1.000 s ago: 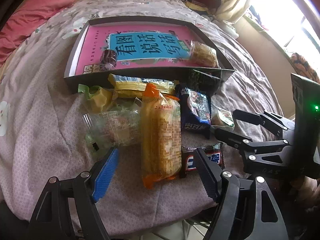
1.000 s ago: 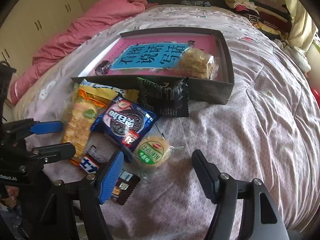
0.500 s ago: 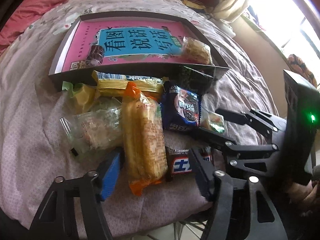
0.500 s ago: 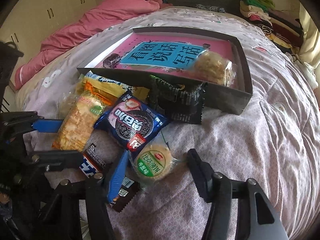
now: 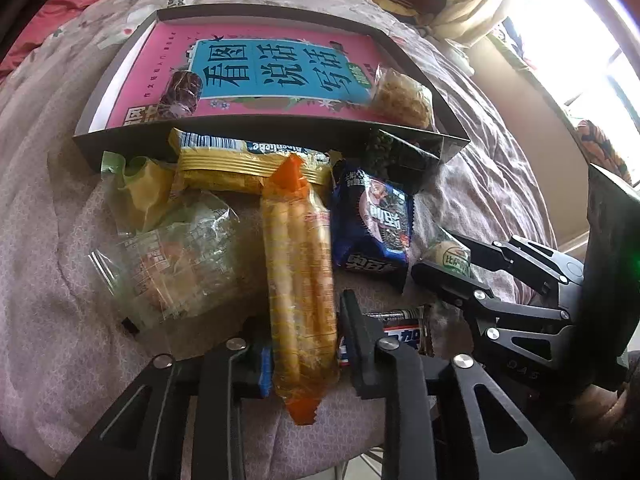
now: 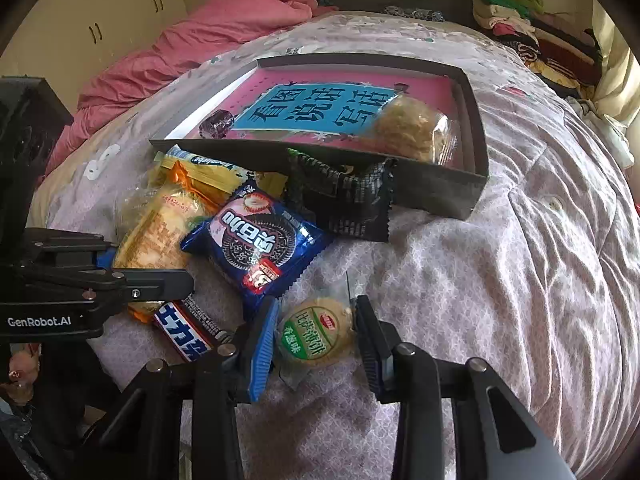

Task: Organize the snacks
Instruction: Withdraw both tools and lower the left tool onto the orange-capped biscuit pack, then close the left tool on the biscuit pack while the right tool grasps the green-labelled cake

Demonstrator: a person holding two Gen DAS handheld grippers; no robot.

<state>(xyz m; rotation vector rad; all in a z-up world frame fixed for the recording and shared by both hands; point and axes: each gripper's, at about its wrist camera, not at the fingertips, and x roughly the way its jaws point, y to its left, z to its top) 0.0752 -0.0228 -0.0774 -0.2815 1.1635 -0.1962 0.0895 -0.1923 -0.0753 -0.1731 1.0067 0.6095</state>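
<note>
In the left wrist view, the left gripper [image 5: 306,344] has closed from wide open a second ago onto the long orange-ended biscuit pack [image 5: 300,280] at the bed's near edge, pinching it. In the right wrist view, the right gripper [image 6: 316,340] has likewise narrowed around the round green-labelled cookie [image 6: 316,336], touching or nearly so. Both look ready for lifting into the grey tray [image 6: 476,128].
</note>
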